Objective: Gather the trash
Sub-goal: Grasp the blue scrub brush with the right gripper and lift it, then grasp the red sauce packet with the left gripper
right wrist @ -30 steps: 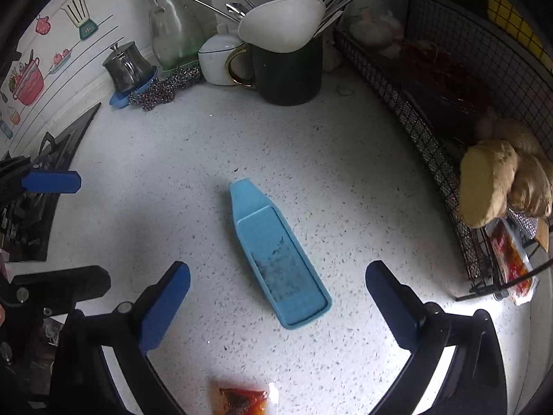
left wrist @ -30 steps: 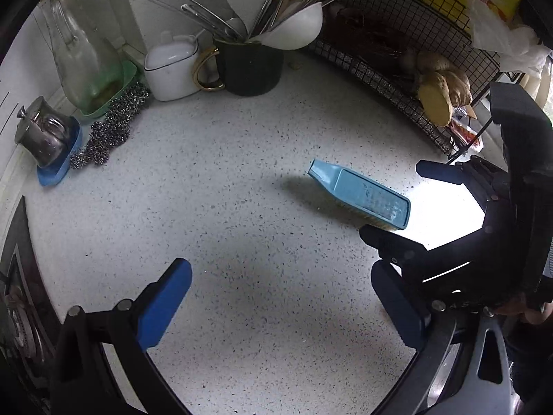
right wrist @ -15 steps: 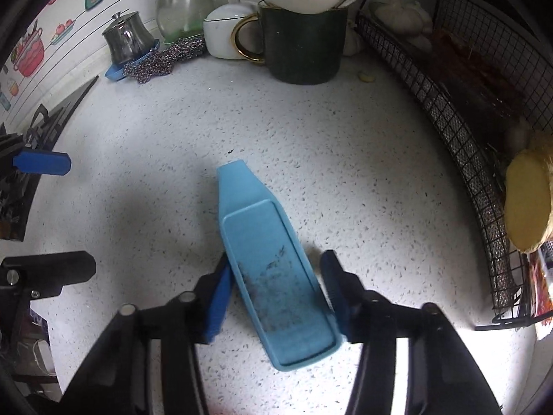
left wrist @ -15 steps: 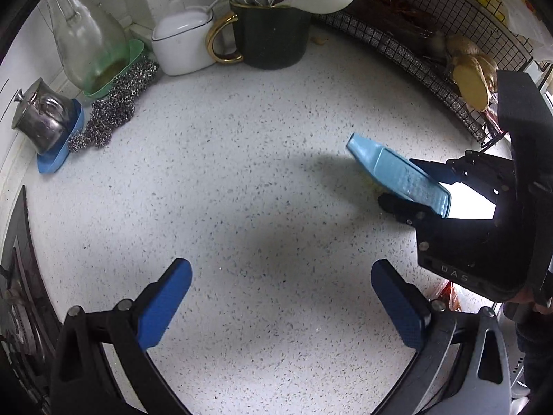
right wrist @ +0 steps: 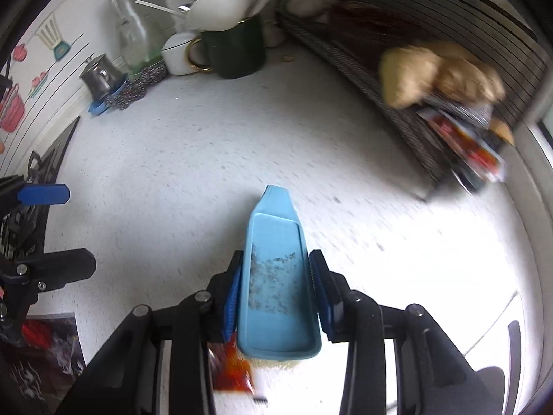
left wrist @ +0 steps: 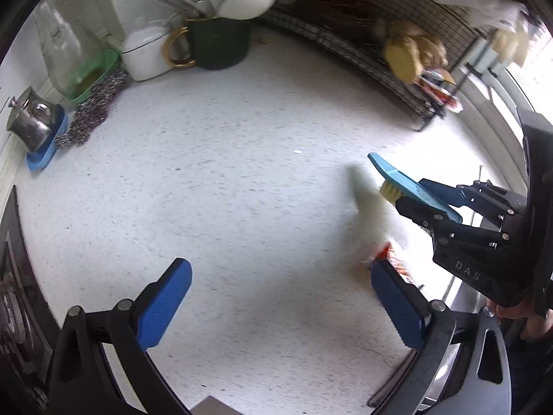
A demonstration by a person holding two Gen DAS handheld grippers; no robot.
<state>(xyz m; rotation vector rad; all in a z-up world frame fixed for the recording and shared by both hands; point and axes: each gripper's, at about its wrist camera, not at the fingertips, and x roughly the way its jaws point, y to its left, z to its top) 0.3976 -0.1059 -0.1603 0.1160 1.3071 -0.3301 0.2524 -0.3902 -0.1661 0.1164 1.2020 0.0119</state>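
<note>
My right gripper (right wrist: 276, 287) is shut on a light blue scrub brush (right wrist: 276, 276) and holds it above the white speckled counter (right wrist: 207, 159), bristles down. In the left wrist view the brush (left wrist: 408, 183) shows at the right, lifted, with pale bristles under it. A red sauce packet (left wrist: 389, 259) lies on the counter below the brush; it also shows in the right wrist view (right wrist: 233, 370) under the gripper. My left gripper (left wrist: 280, 304) is open and empty above the counter, its right finger close to the packet.
At the back stand a dark green mug (left wrist: 221, 48) with utensils, a white sugar pot (left wrist: 147, 55), a glass bottle (left wrist: 65, 55), steel scourers (left wrist: 96, 110) and a small metal pot (left wrist: 29, 124). A black wire rack (left wrist: 380, 55) holds ginger at the right. A stove (left wrist: 13, 294) is at the left.
My right gripper closed on the blue brush and lifted it off the counter, drawing it toward the right. The red packet came into view beneath it. My left gripper stayed open.
</note>
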